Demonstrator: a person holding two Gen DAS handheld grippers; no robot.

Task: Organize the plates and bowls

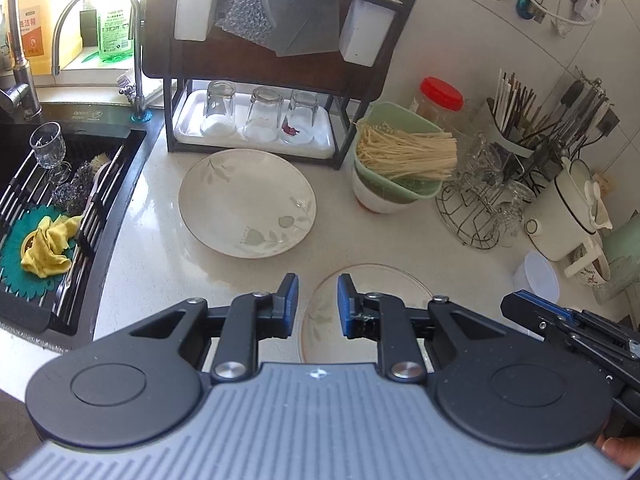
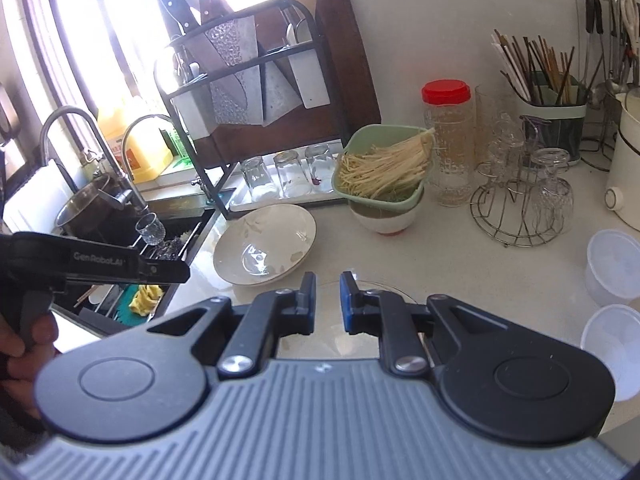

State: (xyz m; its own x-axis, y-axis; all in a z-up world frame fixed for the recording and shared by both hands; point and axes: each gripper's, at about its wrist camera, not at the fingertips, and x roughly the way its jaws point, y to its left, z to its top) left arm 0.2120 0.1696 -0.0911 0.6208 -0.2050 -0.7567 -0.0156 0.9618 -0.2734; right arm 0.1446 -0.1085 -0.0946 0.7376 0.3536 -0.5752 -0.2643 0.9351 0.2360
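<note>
White "GenRobot.AI" lettering on the black left claw (image 2: pixel 176 274) beside the sink (image 2: pixel 192 236).

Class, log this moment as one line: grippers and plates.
left gripper: slightly open, empty | right gripper: shut, empty | near plate: just ahead of both | far plate: untouched

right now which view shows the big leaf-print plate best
The left wrist view: the leaf-print plate lies whole on the counter, seen from above, pattern clear. The right wrist view shows it smaller, at a lower angle, with glare.

left wrist: downward, close | right wrist: shallower | shared: countertop (image 1: pixel 160 256)
</note>
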